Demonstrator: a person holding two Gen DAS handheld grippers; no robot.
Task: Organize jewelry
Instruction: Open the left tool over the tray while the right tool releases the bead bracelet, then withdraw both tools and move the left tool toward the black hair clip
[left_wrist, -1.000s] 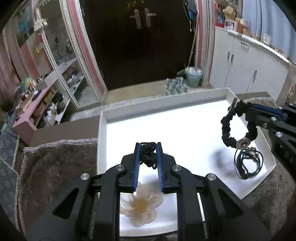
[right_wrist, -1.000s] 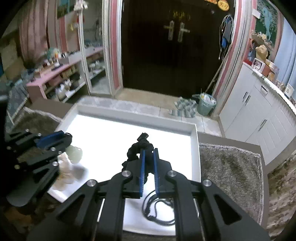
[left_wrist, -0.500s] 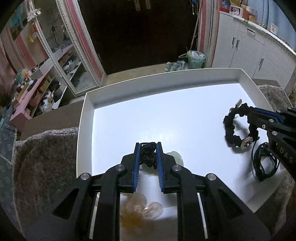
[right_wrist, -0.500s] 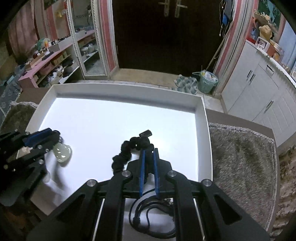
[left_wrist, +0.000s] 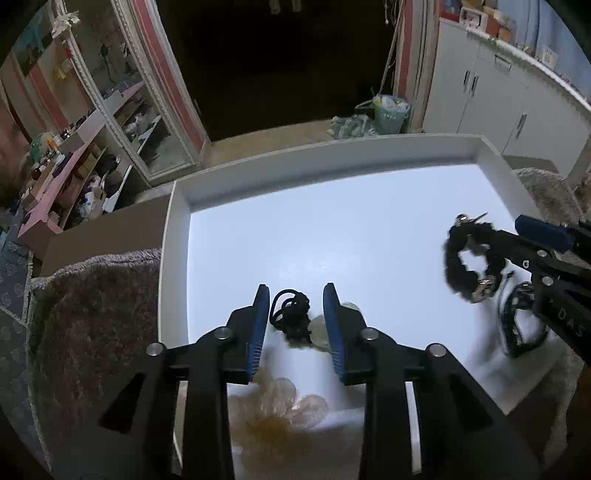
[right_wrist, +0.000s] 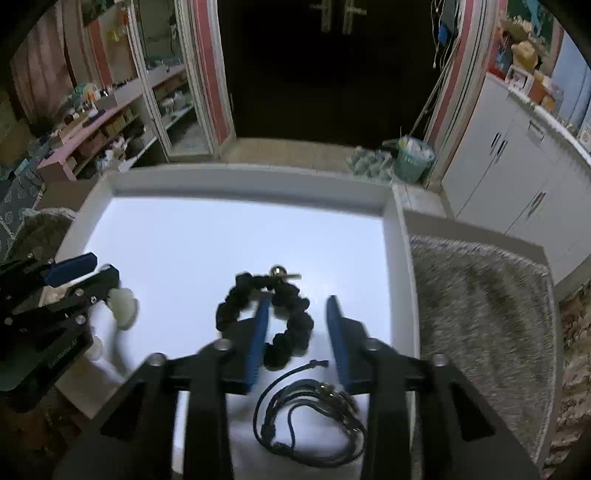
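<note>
**Both tools letting go over the white tray**

Left wrist view: the left tool (left_wrist: 295, 314) has just been opening; its pads stand apart with a knotted black cord (left_wrist: 290, 317) between them, untouched by either pad as far as I can tell, lying on the floor of the white tray (left_wrist: 177, 221). A pale green pendant (left_wrist: 319, 328) sits just beside the cord, and an amber flower piece (left_wrist: 275, 417) lies nearer the camera.

Right wrist view: the right tool (right_wrist: 297, 332) has likewise just been opening, fingers apart around one side of the black beaded bracelet (right_wrist: 291, 325), which rests in the tray. A coiled dark cord necklace (right_wrist: 310, 413) lies just below it.

Four pieces appear placed in the tray; any further sorting remains.
</note>
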